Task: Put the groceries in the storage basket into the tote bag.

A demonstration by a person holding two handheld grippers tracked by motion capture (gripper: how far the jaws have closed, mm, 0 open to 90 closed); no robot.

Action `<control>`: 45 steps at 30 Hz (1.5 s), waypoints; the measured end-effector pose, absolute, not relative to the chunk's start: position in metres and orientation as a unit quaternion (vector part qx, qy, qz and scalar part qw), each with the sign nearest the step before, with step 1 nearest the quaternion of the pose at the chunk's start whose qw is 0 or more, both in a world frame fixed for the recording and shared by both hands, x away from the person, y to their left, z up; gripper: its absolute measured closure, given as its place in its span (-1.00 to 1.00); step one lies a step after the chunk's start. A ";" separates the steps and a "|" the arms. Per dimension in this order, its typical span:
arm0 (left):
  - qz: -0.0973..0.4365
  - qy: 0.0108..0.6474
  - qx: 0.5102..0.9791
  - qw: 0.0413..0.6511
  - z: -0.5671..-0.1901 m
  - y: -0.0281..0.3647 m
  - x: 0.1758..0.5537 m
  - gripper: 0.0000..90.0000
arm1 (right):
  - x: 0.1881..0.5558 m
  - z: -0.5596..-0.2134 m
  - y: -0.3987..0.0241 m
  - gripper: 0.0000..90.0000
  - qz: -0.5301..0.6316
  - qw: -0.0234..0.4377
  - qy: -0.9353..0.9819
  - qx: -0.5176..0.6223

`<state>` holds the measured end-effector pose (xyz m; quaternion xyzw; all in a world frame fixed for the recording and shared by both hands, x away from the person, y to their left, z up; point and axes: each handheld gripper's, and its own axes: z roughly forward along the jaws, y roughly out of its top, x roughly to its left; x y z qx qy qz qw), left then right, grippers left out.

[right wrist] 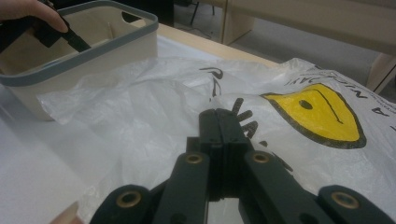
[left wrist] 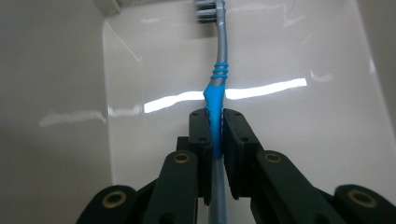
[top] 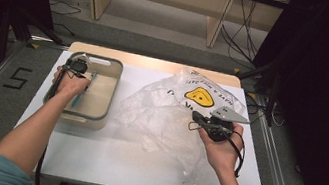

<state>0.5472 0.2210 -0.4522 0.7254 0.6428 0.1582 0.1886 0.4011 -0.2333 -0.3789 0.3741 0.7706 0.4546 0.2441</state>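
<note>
One white rectangular table [top: 91,156] carries one cream plastic bin with a grey rim [top: 113,91], one crumpled translucent white plastic bag printed with a yellow smiley face [top: 170,108], and two hand-held grippers.

The bin is a rounded rectangle with smooth, glossy inner walls that catch strips of light; it sits toward 9 o'clock on the table. The bag lies just beside it, spreading from the table's centre out toward 3 o'clock, its thin film wrinkled and puckered, with black lettering curving around the yellow face.

The left gripper [left wrist: 214,128] reaches down into the bin, and its two black jaws are closed on one slim toothbrush with a blue rubbery grip and grey shaft [left wrist: 218,56]. The jaws pinch the blue part; above them the handle shows three raised blue rings, then a smooth grey neck ending in a bristled head near the bin's far wall. In the high view the toothbrush [top: 82,92] shows as a blue sliver inside the bin at the left hand [top: 71,84].

The right gripper [right wrist: 220,122] rests over the bag, at about 4 o'clock from the yellow face, its two black jaws pressed flat together with no gap. Whether any film is caught between them I cannot tell. The right hand [top: 220,150] holds it over the bag's near side.
</note>
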 end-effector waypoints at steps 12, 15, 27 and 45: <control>0.165 0.640 0.721 0.207 -0.446 0.224 0.545 0.84 | 0.401 -0.379 -0.232 1.00 0.455 0.245 0.771 0.372; 0.167 0.639 0.721 0.209 -0.446 0.224 0.544 0.84 | 0.401 -0.379 -0.232 1.00 0.455 0.245 0.771 0.373; 0.174 0.640 0.717 0.214 -0.442 0.228 0.542 0.84 | 0.401 -0.379 -0.233 1.00 0.455 0.245 0.771 0.373; 0.184 0.638 0.713 0.224 -0.438 0.227 0.540 0.85 | 0.401 -0.379 -0.233 1.00 0.454 0.245 0.770 0.375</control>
